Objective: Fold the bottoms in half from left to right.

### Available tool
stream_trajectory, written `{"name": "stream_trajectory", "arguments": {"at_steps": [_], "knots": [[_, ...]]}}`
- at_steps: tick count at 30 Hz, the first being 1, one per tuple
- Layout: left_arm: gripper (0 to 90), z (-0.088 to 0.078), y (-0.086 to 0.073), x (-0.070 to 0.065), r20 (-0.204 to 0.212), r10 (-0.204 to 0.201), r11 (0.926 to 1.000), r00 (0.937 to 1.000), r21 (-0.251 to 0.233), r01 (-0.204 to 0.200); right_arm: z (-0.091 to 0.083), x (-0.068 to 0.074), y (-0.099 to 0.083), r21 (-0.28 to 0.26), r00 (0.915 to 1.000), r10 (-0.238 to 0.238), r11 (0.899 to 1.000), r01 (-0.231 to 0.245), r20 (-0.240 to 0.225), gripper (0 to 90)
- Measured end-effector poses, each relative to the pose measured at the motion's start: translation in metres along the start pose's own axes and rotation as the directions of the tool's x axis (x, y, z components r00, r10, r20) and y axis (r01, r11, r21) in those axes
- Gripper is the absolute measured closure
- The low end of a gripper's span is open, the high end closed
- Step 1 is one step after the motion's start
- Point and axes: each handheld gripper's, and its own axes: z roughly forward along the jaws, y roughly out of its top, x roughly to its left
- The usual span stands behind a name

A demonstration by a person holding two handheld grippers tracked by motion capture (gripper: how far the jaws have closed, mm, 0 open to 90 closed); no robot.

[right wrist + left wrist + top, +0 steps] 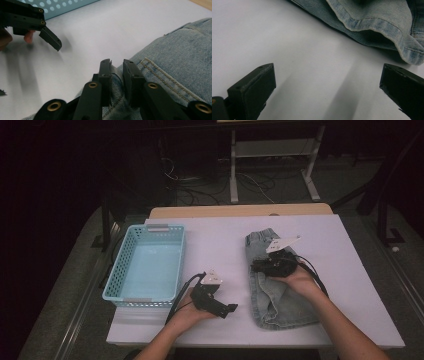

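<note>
On the white table (220, 240), right of the pale blue basket (150, 265), lie faded denim shorts (280, 295), rumpled, with pale stitched seams; the right gripper (117, 66) pinches their side edge, probably to lift them, while the left gripper (327, 82) waits wide apart near the hem

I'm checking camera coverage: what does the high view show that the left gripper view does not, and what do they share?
High view alone: the light blue basket at the table's left, both hands, the left tool pointing at the denim, the right tool on the denim shorts, and the floor with cables beyond.

Left gripper view alone: a close look at that tool's own jaws standing wide apart with nothing between them, plus the hem's stitching.

Shared: the white table and the denim shorts.
</note>
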Motion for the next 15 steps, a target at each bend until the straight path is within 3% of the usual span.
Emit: {"name": "stream_trajectory", "arguments": {"at_steps": [15], "knots": [[0.2, 0.000, 0.000, 0.001, -0.003, -0.002, 1.0000, 1.0000, 0.002, 0.002, -0.020, -0.004, 0.000, -0.048, 0.9993, 0.026, 0.998, -0.028, -0.026, 76.5]]}}
